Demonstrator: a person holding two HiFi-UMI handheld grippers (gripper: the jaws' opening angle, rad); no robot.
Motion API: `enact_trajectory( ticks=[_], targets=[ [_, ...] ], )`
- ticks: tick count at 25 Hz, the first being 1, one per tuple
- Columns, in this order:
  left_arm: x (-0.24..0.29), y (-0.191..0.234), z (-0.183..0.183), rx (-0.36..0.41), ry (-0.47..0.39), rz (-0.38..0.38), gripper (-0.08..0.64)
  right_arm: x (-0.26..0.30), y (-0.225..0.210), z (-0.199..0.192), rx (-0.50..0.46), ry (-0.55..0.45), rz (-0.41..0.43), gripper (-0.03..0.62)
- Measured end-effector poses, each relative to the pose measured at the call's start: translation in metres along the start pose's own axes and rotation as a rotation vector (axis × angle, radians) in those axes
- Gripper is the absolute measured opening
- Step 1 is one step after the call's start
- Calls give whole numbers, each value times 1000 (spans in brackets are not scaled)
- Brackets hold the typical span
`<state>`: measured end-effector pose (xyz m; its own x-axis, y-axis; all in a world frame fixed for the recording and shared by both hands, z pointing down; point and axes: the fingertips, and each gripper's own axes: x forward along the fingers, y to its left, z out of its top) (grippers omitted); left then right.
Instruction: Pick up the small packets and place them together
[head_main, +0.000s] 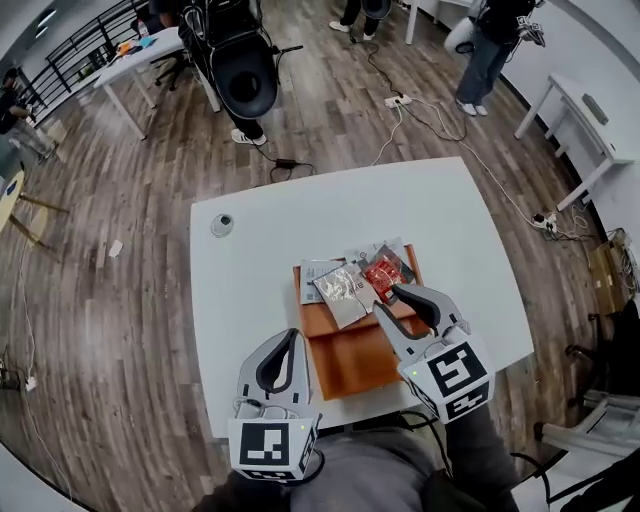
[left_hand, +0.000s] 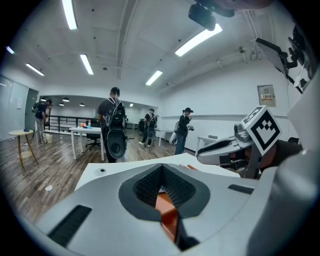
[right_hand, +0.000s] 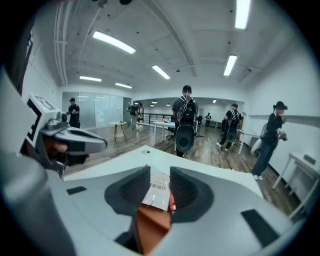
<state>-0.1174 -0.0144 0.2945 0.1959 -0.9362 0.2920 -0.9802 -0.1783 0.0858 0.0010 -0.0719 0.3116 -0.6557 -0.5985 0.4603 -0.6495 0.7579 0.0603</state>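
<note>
Wooden floor (head_main: 110, 300) is seen all around a white table (head_main: 250, 290), and an orange board (head_main: 350, 370) is laid on that table. The packets (head_main: 350, 282) are heaped together on the far end of the board, touching and partly on top of each other. A silver packet (head_main: 338, 290) and a red packet (head_main: 384, 271) can be made out among them. The left gripper (head_main: 292, 334) is held over the board's near left edge, with its jaws pressed together on nothing. The right gripper (head_main: 388, 300) is held over the board's right side, just beside the heap. Its jaws are spread apart and nothing is pinched. A small round thing (head_main: 222, 225) is seen on the table, well apart from the board's far left corner. People (head_main: 487, 50) are seen standing far beyond the board.
</note>
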Motion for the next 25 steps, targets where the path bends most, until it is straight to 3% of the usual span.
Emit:
enact_trajectory(
  ticks=[4, 8, 14, 25],
  targets=[
    [-5, -11, 14, 36, -42, -45, -3, -25, 19, 12, 103, -118, 15, 73],
    [-4, -30, 31, 61, -99, -94, -3, -43, 40, 25, 139, -227, 24, 5],
    [-1, -57, 48, 120, -147, -167, -3, -53, 58, 35, 161, -306, -40, 5],
    [-1, -71, 55, 153, -165, -209, -3, -72, 35, 46, 196, -361, -143, 5]
  ],
)
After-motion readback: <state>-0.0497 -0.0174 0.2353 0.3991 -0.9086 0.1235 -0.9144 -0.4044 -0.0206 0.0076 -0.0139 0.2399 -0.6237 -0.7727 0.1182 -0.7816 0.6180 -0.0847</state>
